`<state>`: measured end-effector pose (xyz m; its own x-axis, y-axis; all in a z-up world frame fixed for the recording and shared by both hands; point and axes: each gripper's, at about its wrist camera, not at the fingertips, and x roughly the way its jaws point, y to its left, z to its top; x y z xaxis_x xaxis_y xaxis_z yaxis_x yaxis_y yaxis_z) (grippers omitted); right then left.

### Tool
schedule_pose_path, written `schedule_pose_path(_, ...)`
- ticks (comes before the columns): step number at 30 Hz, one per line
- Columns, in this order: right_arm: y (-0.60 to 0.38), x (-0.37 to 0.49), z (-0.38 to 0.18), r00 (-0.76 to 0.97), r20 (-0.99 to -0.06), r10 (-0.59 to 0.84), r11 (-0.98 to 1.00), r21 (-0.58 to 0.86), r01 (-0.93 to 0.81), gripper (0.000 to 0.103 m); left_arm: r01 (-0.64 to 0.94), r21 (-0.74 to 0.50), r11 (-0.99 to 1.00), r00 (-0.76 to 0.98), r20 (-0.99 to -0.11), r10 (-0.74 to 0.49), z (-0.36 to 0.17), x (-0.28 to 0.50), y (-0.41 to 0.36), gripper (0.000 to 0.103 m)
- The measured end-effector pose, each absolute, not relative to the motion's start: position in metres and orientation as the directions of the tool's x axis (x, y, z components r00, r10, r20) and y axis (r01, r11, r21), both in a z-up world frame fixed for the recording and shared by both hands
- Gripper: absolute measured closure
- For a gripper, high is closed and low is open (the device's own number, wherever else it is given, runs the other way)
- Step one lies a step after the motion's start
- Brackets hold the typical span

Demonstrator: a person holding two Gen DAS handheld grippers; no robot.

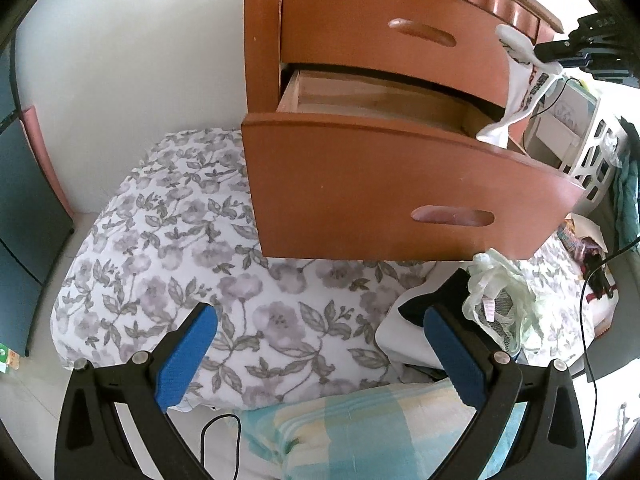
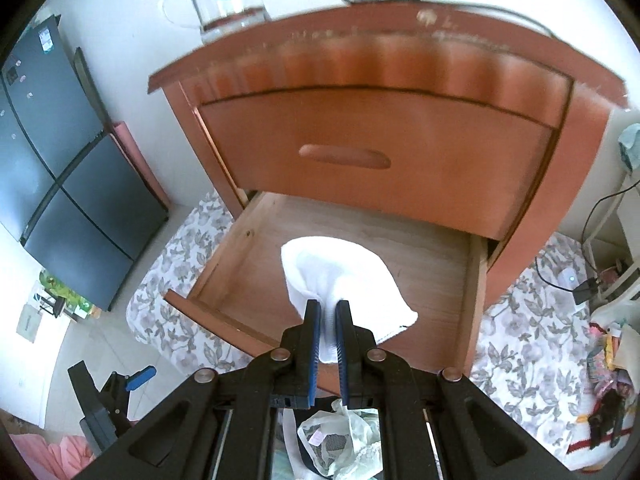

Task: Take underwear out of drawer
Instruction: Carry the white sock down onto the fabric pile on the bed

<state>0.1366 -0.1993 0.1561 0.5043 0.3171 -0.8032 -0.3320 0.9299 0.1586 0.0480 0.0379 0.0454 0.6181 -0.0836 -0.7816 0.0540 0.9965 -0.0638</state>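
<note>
Two views, taken in turn.

Left wrist view: you are holding the left hand-held gripper low in front of the nightstand, its blue pads standing wide apart with nothing between them, only the floral bedding beneath. It is probably idling clear so the open drawer stays reachable. At the upper right, the white underwear is hanging from the right hand-held gripper, draped above the drawer's right corner and well apart from the left one.

Right wrist view: you are clamping the right hand-held gripper on a bunched fold of the underwear; the pads are nearly together with fabric squeezed between them. The rest of the garment is fanning out just beyond the fingertips, over the bare drawer floor. Pinching a gathered edge is likely letting the cloth hang free. A pale green lace garment is lying below the gripper, outside the drawer.
</note>
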Motion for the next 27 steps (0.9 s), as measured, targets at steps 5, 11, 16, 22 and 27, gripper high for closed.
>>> schedule_pose_path(5, -0.206, 0.123, 0.178, 0.544, -0.778, 0.314, 0.933, 0.146, -0.329, 0.095, 0.061, -0.059, 0.996, 0.63, -0.772, -0.085, 0.052, 0.041, 0.035, 0.0)
schedule_pose_path(11, -0.215, 0.103, 0.205, 0.596, -0.738, 0.317, 0.935, 0.137, -0.327, 0.095, 0.067, -0.05, 0.997, 0.651, -0.755, -0.081, 0.061, 0.03, 0.032, 0.0)
schedule_pose_path(16, -0.223, 0.081, 0.227, 0.64, -0.699, 0.32, 0.937, 0.135, -0.321, 0.095, 0.066, -0.042, 0.997, 0.666, -0.743, -0.076, 0.069, 0.02, 0.03, 0.0)
schedule_pose_path(22, -0.233, 0.052, 0.251, 0.689, -0.651, 0.317, 0.941, 0.127, -0.313, 0.095, 0.077, -0.032, 0.997, 0.687, -0.723, -0.076, 0.079, 0.008, 0.025, 0.0)
schedule_pose_path(27, -0.241, 0.024, 0.265, 0.725, -0.612, 0.317, 0.943, 0.125, -0.308, 0.095, 0.091, -0.017, 0.996, 0.711, -0.699, -0.077, 0.089, -0.004, 0.017, 0.0)
